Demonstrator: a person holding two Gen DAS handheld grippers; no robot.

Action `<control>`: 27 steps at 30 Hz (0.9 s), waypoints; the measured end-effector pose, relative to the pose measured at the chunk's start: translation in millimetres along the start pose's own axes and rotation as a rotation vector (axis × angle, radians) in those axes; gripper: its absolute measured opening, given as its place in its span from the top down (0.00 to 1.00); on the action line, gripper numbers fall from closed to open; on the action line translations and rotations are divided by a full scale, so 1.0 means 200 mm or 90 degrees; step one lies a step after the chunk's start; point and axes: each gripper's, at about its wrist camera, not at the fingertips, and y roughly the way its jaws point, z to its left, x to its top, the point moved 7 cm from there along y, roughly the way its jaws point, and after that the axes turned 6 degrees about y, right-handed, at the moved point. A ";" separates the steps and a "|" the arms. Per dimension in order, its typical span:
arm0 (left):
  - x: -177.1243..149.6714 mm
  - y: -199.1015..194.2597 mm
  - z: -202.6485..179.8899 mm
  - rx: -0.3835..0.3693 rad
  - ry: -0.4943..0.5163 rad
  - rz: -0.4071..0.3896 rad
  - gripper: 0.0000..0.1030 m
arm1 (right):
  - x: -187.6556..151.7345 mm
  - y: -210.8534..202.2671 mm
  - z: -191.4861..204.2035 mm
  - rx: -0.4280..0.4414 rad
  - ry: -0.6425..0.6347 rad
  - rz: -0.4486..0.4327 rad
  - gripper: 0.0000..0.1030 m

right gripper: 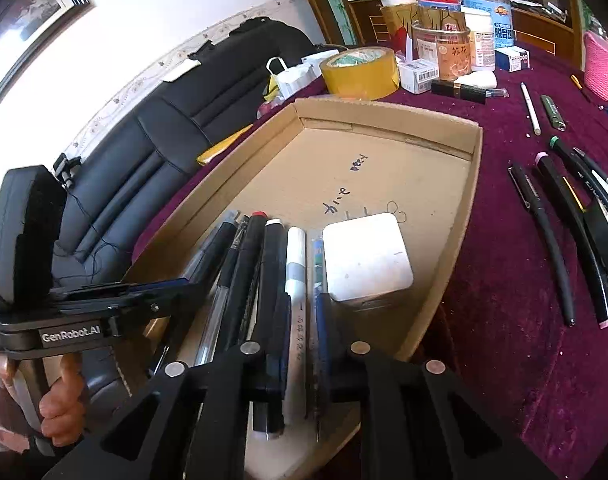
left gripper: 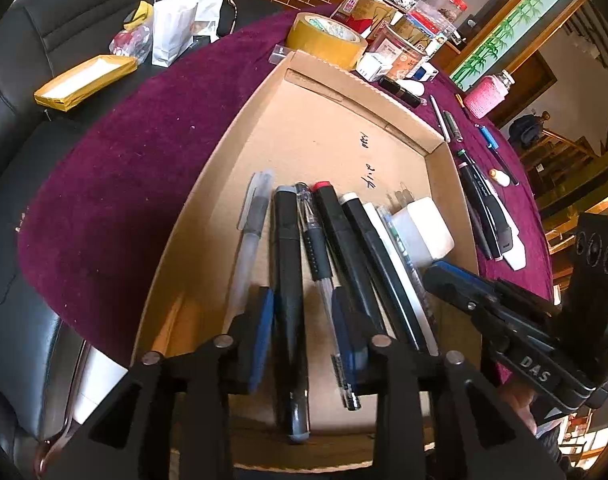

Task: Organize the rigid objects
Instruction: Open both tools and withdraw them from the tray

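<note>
Pens (left gripper: 336, 240) fill the cardboard tray (left gripper: 208, 200) at lower centre, left gripper (left gripper: 304, 332) wide, right gripper (right gripper: 302, 340) narrowed around a white marker (right gripper: 295, 300).

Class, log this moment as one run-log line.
left gripper: open over pens | right gripper: open astride white marker | cardboard tray: part filled

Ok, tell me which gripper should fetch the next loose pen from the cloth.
Right. The loose pens lie on the cloth beside the box, on the right gripper's side; the left gripper hovers farther away.
</note>
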 end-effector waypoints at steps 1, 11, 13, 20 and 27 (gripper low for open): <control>-0.01 0.00 -0.01 0.004 0.000 0.001 0.64 | -0.01 -0.02 0.00 0.005 0.001 -0.002 0.79; -0.05 -0.11 -0.39 0.017 0.073 -0.054 0.38 | -0.15 -0.32 -0.03 0.058 -0.029 -0.046 0.53; -0.06 -0.10 -0.52 0.013 0.098 -0.059 0.35 | -0.18 -0.37 -0.07 0.058 -0.027 -0.055 0.52; -0.08 -0.01 -0.85 -0.030 0.127 -0.035 0.33 | -0.29 -0.53 -0.28 0.045 0.013 -0.080 0.53; -0.07 0.04 -1.03 -0.045 0.130 -0.020 0.32 | -0.24 -0.75 -0.54 0.027 0.045 -0.111 0.53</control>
